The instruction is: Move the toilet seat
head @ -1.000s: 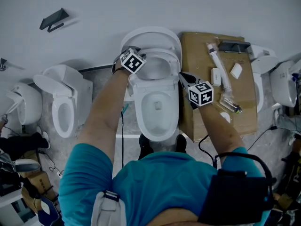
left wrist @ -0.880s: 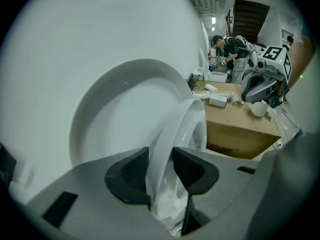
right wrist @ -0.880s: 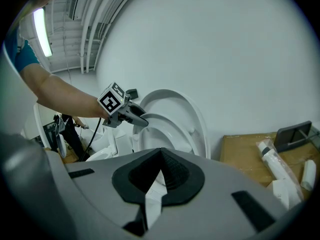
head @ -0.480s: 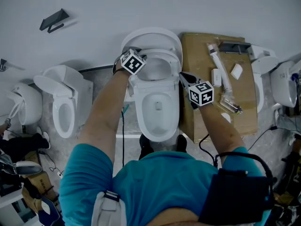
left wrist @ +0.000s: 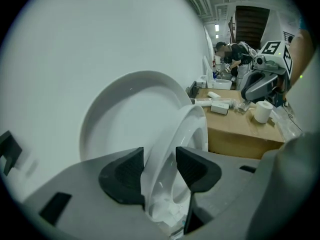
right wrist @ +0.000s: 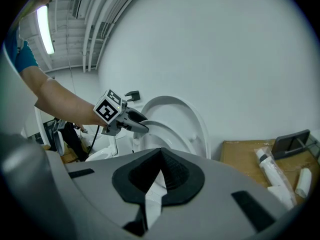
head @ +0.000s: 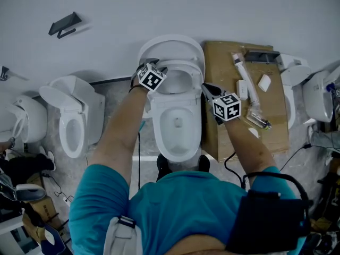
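Note:
The white toilet (head: 178, 121) stands in the middle, its lid (head: 172, 44) upright against the wall. The seat ring (head: 183, 68) is raised and leans close in front of the lid. My left gripper (head: 157, 67) is at the ring's left edge. In the left gripper view the seat's rim (left wrist: 185, 134) runs between the jaws of my left gripper (left wrist: 160, 171). They have just been opening, and a thin gap shows at the right pad. My right gripper (head: 204, 86) hovers beside the bowl's right side. Its pads meet on nothing in the right gripper view (right wrist: 161, 154).
A cardboard box (head: 223, 57) with a pipe and small white parts stands right of the toilet. More toilets stand at the left (head: 71, 116) and right (head: 295, 84). A black bracket (head: 64, 24) hangs on the wall. A cable (head: 139, 142) runs along the floor.
Almost nothing differs: the view has shifted slightly. The seat ring stays raised near the lid, and both grippers keep their places.

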Available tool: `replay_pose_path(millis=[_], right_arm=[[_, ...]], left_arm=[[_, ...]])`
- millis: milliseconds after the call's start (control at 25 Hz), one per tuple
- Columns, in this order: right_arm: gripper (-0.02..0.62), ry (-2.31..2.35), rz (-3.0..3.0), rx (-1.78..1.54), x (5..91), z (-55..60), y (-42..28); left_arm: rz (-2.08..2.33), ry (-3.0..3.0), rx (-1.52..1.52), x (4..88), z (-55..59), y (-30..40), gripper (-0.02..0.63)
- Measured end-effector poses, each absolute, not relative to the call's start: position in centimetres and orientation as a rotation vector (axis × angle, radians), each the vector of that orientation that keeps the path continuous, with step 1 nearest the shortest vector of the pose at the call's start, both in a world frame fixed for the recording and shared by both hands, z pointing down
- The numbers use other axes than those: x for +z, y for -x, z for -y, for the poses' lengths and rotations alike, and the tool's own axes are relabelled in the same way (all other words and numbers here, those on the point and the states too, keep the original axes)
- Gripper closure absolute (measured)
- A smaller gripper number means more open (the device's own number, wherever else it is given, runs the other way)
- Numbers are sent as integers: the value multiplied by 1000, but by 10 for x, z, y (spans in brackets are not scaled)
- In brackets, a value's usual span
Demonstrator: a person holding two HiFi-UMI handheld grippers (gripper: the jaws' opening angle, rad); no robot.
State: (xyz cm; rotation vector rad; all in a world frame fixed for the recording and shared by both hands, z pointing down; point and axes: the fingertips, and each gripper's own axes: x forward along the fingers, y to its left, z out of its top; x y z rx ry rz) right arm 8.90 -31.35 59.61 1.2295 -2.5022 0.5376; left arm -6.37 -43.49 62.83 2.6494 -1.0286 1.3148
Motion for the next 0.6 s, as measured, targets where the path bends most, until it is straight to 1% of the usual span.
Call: replay_pose_path(millis=[320,600], right_arm=[[597,-1243,2501,518,583,302,-92],[597,-1251,2510,490,563,287,-92]], left_arm=[[1167,-2644,1120,601,420,89,419],[1219,-2576,776,562,381,121,419]])
